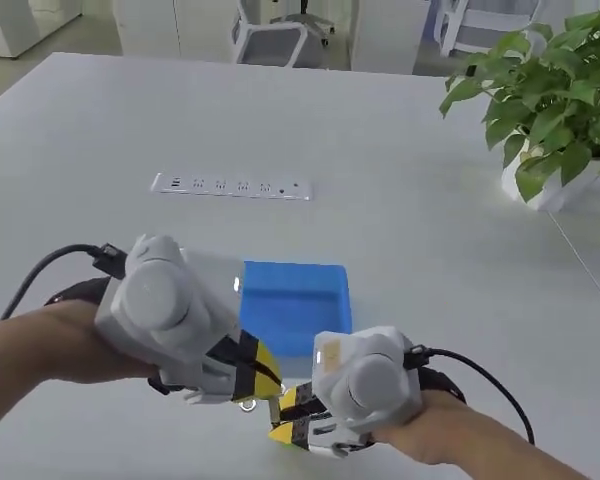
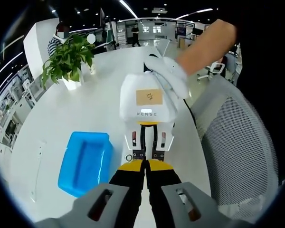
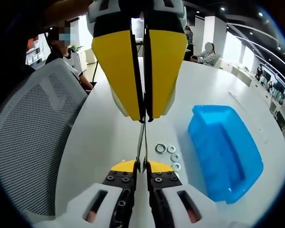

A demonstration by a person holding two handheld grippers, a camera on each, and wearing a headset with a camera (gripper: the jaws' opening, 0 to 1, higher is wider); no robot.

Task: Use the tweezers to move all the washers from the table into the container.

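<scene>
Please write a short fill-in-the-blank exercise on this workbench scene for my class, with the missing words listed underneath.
1. The container is ____ in colour.
2. The washers lie on the ____, beside the container.
3. The plant stands in a ____ pot.
4. The left gripper and the right gripper both hold the thin ____.
Missing words: blue; table; white; tweezers.

I pinch slim metal tweezers (image 3: 141, 142) at both ends; four silver washers (image 3: 160, 148) lie flat beside the open blue container (image 3: 225, 152), by the tabletop's (image 3: 104, 137) near edge.
</scene>
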